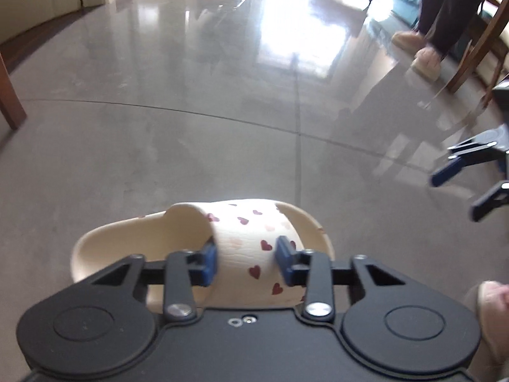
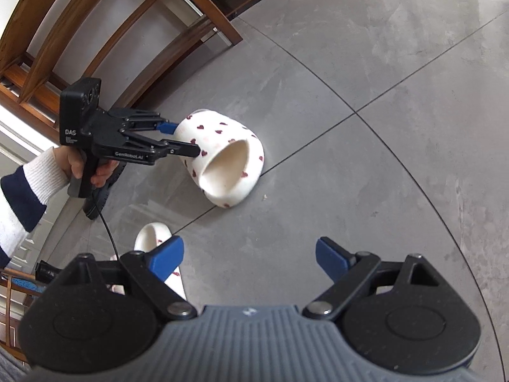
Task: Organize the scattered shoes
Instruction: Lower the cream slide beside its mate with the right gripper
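Observation:
A cream slipper [image 1: 248, 222] printed with red hearts lies on the grey tiled floor [image 1: 222, 111]. My left gripper [image 1: 246, 254] is shut on its wide strap, one blue pad [image 1: 210, 261] pressing each side. From the right wrist view the same slipper [image 2: 229, 152] is tipped on its side, with the left gripper [image 2: 183, 138] pinching the strap from the left. My right gripper [image 2: 249, 254] hangs open above bare floor with nothing between its fingers. It also shows at the right edge of the left wrist view as the right gripper [image 1: 458, 187]. A second heart slipper [image 2: 151, 237] lies partly hidden behind its left finger.
A black shoe [image 2: 98, 197] lies under the hand holding the left gripper. A wooden chair [image 2: 178, 19] stands behind the slipper. A person's legs in fuzzy slippers [image 1: 426, 60] stand at the far right beside a chair leg [image 1: 477, 47]. A wooden furniture leg [image 1: 9, 102] is at the left.

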Motion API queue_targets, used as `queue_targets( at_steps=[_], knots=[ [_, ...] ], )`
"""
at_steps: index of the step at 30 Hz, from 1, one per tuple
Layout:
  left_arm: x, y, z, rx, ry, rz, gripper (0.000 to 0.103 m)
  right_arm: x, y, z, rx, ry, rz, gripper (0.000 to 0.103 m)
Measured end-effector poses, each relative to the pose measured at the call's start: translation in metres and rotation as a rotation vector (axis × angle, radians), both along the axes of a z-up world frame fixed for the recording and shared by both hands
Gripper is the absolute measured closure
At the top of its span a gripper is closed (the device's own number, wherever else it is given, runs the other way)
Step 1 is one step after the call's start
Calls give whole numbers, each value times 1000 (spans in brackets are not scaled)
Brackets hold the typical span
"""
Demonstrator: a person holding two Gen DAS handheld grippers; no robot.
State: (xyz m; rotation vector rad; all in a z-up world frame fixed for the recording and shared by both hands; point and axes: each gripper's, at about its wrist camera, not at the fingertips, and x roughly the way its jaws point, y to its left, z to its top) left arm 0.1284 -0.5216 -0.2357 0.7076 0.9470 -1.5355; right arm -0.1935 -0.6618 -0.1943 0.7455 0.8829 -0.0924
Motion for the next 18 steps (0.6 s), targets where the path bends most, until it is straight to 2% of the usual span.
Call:
queue_targets(
  at_steps=[3, 6, 8, 10, 15, 18],
  knots=[
    [-11, 11, 7, 5, -1, -78, 80, 5, -4, 8, -23, -3, -16, 11],
    [-17, 19, 5, 55, 22, -148, 82, 15, -8, 17, -57, -9, 9, 11],
    [-20, 23, -1, 85, 80, -177, 88, 27, -8, 24, -100, -26, 53, 11],
    [-21, 27, -5, 84, 167, -173, 95, 43, -9, 32, -124, -58, 102, 11],
    [-38, 32, -8, 123, 274, -200, 94, 61, -17, 43, -127, -91, 136, 11],
    [-61, 37, -10, 154, 261, -265, 94, 58, -22, 44, -135, -127, 145, 11]
  ],
)
